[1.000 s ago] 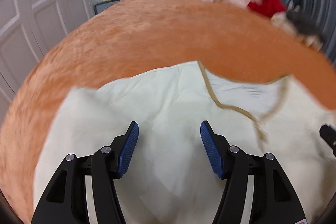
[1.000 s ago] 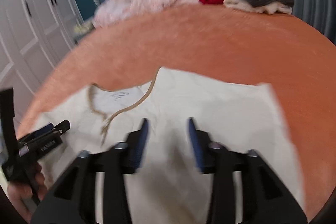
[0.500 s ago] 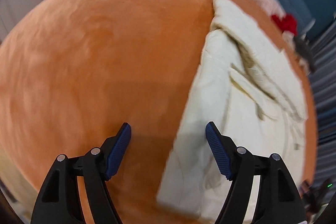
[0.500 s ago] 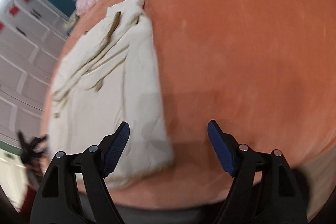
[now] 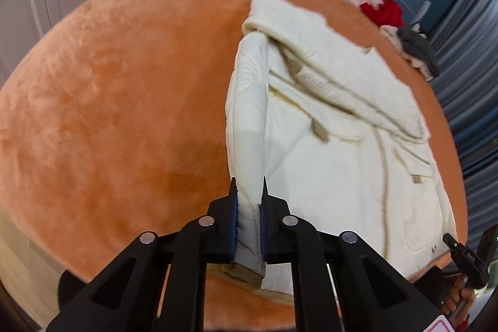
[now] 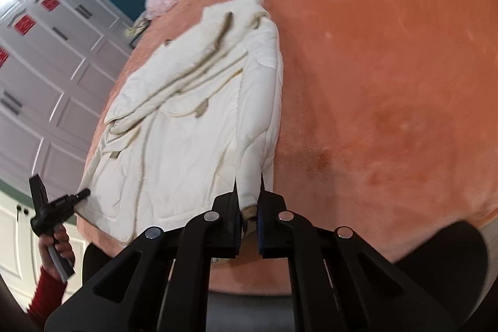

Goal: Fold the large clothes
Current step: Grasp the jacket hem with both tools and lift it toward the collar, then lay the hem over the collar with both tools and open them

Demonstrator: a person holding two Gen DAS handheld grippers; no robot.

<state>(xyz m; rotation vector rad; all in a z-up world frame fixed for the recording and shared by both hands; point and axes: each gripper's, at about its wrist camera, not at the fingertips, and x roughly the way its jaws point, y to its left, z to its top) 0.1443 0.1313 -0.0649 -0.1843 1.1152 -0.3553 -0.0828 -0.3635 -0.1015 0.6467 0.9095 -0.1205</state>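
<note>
Lying on orange bed (image 5: 109, 89): cream coat (image 5: 336, 151).

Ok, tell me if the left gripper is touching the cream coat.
Touching. The left wrist view shows the left gripper closed on the cream coat's near corner, fabric squeezed between its blue pads.

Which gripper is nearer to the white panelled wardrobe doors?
Left. The left gripper, just closed on the cream quilted jacket, is on the side of the wardrobe doors; the right gripper, also just closed on it, holds the opposite edge, farther away.
</note>
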